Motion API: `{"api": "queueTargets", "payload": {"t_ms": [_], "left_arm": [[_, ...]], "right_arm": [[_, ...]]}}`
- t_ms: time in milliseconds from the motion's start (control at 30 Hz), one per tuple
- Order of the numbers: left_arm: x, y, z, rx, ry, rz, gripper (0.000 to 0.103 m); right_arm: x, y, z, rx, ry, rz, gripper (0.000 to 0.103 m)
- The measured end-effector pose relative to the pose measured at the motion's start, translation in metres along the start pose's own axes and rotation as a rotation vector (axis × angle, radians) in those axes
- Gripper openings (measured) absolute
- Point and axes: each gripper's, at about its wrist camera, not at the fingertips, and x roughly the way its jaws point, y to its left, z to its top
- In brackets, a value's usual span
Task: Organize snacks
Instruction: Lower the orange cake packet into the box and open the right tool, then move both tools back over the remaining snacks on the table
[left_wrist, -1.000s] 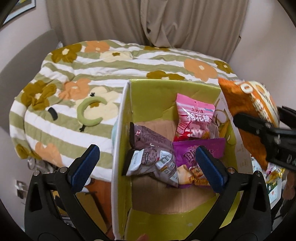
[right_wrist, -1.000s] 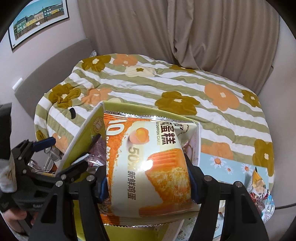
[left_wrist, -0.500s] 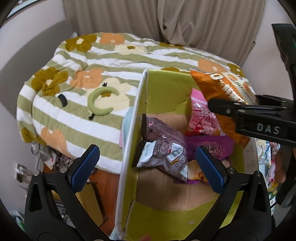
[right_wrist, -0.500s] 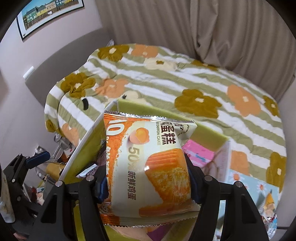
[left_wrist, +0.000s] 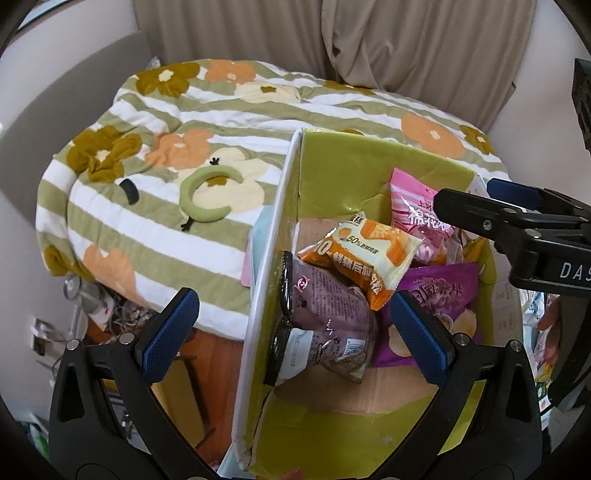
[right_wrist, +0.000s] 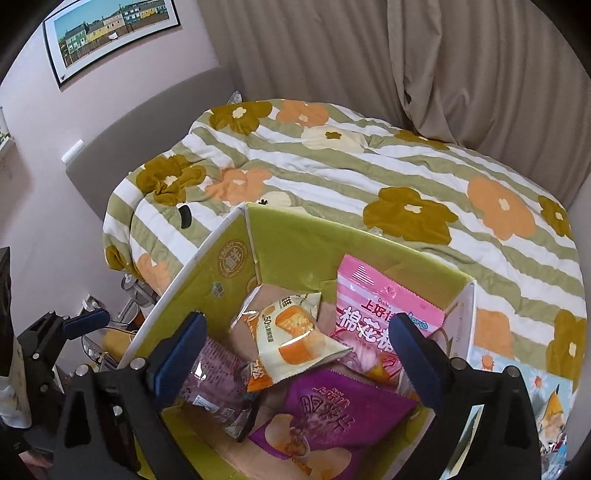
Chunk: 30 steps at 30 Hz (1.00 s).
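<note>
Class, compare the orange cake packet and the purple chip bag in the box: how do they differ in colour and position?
The orange cake packet is orange and cream; the purple chip bag is purple. The cake packet lies tilted on top of other snacks; the chip bag lies lower, partly under it. Both are sealed snack packs inside the green box, neither gripped.

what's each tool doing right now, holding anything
Left tool: open, holding nothing.
Right tool: open, jaws have just been opening; orange cake packet lies loose in the box.
</note>
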Motion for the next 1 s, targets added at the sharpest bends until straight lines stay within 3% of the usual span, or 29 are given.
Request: {"api": "queueTargets", "payload": {"t_ms": [567, 800, 1000], "left_arm": [[-0.068, 0.000, -0.016, 0.036, -0.103, -0.063, 0.102], [-0.100, -0.020, -0.030, 0.113, -0.155, -0.148, 0.102], [-0.117, -0.060, -0.042, 0.210, -0.186, -0.226, 0.102]], "right_arm": [[-0.077, 0.019, -0.022, 0.033, -0.097, -0.102, 0.098], [-0.133, 0.024, -0.056, 0.108, -0.185, -0.183, 0.098], [-0.179, 0.009, -0.096, 0.197, -0.220, -0.265, 0.098]]}}
